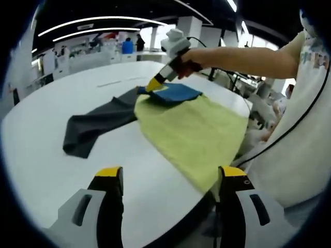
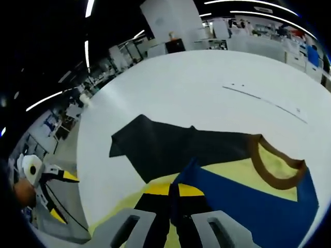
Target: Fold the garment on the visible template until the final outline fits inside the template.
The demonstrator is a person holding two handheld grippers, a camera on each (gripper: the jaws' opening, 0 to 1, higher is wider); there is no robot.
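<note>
The garment lies on a white round table (image 1: 46, 155). It has a yellow body (image 1: 194, 132), a blue panel (image 1: 176, 93) and a dark grey sleeve (image 1: 95, 126) spread to the left. In the right gripper view the brown collar (image 2: 269, 178) rings yellow cloth beside the blue panel (image 2: 248, 206) and grey sleeve (image 2: 165, 147). My right gripper (image 2: 173, 192) is shut on the blue panel's edge; it also appears far across the cloth (image 1: 155, 83), held by a person's hand. My left gripper (image 1: 170, 178) hangs open near the table's front edge, above the yellow hem, holding nothing.
The yellow cloth droops over the near table edge (image 1: 207, 199). A person in a white shirt (image 1: 305, 129) stands at the right with a black cable. A thin dark line (image 2: 264, 103) marks the tabletop beyond the garment. Benches and shelves stand far behind.
</note>
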